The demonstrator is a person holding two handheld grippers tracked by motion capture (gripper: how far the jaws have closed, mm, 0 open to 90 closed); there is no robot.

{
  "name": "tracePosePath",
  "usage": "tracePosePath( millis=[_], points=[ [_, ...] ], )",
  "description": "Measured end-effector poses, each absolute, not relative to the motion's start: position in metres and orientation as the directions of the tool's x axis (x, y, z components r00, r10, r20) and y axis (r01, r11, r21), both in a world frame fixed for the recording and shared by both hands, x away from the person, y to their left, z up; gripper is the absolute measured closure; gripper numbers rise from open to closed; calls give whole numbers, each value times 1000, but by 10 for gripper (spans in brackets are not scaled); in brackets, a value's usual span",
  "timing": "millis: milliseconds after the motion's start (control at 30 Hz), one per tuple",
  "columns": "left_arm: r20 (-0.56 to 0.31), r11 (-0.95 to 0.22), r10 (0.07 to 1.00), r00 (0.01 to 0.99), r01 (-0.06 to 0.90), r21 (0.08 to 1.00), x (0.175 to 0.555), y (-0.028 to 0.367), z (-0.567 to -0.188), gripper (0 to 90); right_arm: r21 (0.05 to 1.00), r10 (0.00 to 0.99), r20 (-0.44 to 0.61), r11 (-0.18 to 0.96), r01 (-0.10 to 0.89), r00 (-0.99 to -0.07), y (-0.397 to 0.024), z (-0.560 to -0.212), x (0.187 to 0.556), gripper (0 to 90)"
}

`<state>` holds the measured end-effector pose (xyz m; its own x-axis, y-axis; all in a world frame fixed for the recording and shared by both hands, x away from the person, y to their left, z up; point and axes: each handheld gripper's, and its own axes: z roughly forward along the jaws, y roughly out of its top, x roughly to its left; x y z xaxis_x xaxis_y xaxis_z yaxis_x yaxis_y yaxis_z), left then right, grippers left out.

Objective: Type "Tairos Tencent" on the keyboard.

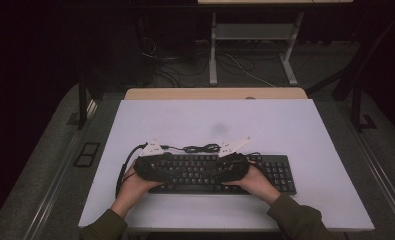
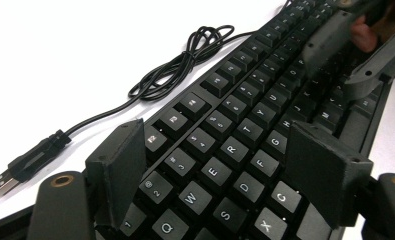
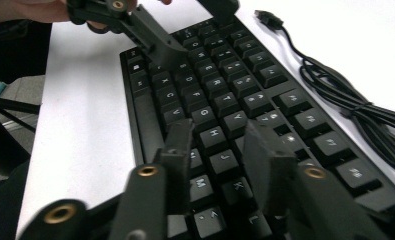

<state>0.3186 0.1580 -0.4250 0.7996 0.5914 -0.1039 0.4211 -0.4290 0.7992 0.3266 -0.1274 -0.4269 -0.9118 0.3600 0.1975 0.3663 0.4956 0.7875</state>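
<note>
A black keyboard (image 1: 277, 172) lies near the front edge of the white table (image 1: 210, 120). Its loose cable (image 1: 200, 148) is bundled just behind it, and the USB plug (image 2: 15, 172) rests unplugged on the table. My left gripper (image 1: 157, 167) hovers over the keyboard's left half. Its jaws stand wide open above the letter keys (image 2: 220, 130), from the number row to C. My right gripper (image 1: 232, 166) faces it from the right, open, with jaws straddling the H and J keys (image 3: 219, 129). Each gripper view shows the other gripper (image 2: 355, 55) (image 3: 185, 22) farther along the keyboard.
The cable bundle (image 3: 345, 100) lies close beside the keyboard's back edge. A wooden desk edge (image 1: 215, 93) borders the white top at the back. Beyond it stand a desk frame (image 1: 212, 50) and floor cables (image 1: 170, 65). Bare table surface stretches behind the keyboard.
</note>
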Motion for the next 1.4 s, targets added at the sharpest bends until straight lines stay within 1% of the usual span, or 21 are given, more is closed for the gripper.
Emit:
tracePosePath(
  millis=[100,200,400,500,633,800,933,1167,1400],
  points=[
    [-111,-427,582,806,418,802,316,157,-424,273,794,373,190,486,365,-908,-131,-427,329,528],
    [-118,-428,569,814,416,803,313,158,-421,316,796,389,189,477,373,-902,-134,-426,330,462],
    [-132,-437,542,830,413,799,308,157,-419,454,800,419,189,459,387,-888,-139,-426,334,344],
    [-143,-438,531,835,415,798,306,157,-419,529,802,433,186,451,391,-882,-141,-427,335,316],
    [-149,-443,520,841,415,794,301,158,-419,636,802,441,187,447,395,-878,-143,-427,336,302],
    [-157,-455,501,851,414,788,298,159,-418,801,805,450,184,442,396,-874,-144,-426,336,289],
    [-175,-470,482,858,422,775,300,159,-421,891,805,457,182,440,399,-871,-145,-426,337,276],
    [-166,-507,459,873,411,757,300,153,-425,892,806,460,181,438,399,-869,-146,-427,337,264],
    [-168,-517,460,872,417,747,301,150,-430,892,807,465,177,436,398,-868,-145,-428,337,248]
  ],
)
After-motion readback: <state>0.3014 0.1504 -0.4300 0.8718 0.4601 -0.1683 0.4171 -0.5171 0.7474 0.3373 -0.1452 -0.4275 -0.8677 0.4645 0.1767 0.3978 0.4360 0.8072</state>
